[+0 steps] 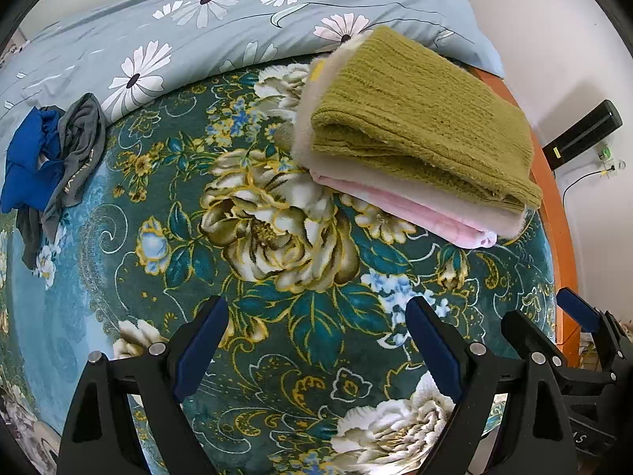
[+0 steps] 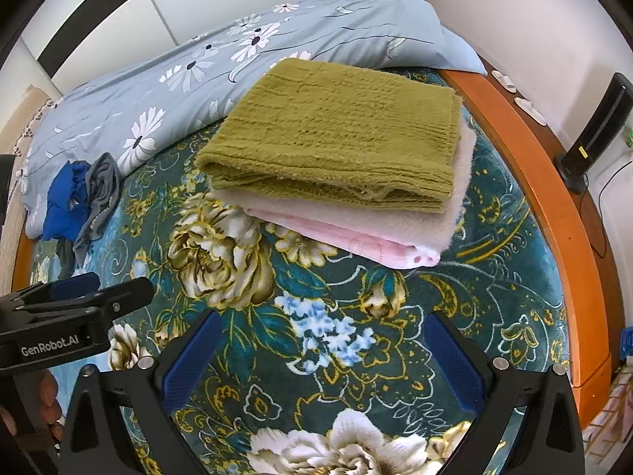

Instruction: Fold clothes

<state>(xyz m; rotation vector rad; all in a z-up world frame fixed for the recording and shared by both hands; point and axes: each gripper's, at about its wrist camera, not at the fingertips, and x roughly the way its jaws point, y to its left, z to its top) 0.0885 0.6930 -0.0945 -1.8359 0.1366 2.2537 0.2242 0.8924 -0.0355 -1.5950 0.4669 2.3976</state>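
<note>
Blue pads line the fingers of both grippers, and both pairs of jaws stand wide apart with nothing between them. The left gripper (image 1: 316, 340) hangs above the green floral blanket (image 1: 277, 316), and the right gripper (image 2: 324, 360) hangs just beside it on the right; in the left wrist view the right one shows at the near right corner, and in the right wrist view the left one shows at the near left, with fingers of the person's hand (image 2: 49, 399) under it.

Between the jaws and the clothes the blanket lies flat and bare, so this near part is open room.

Farther out, toward the right, sits a folded stack: an olive green knit (image 2: 336, 134) on top, a cream fleece layer (image 2: 455, 213) under it, and a pink garment (image 2: 356, 239) at the bottom. The folded edges face the grippers. The pink layer sticks out nearest, and its corner comes close to the wooden bed frame (image 2: 554, 198), which curves along the right edge of the bed.

At the far left lies a loose pile, a blue garment (image 1: 27, 166) and a grey garment (image 1: 77, 150), crumpled together and touching the edge of the light blue daisy duvet (image 1: 198, 35). The duvet fills the far side of the bed, and the far edge of the stack touches it. The stack and the pile are well apart, with bare blanket between them.
</note>
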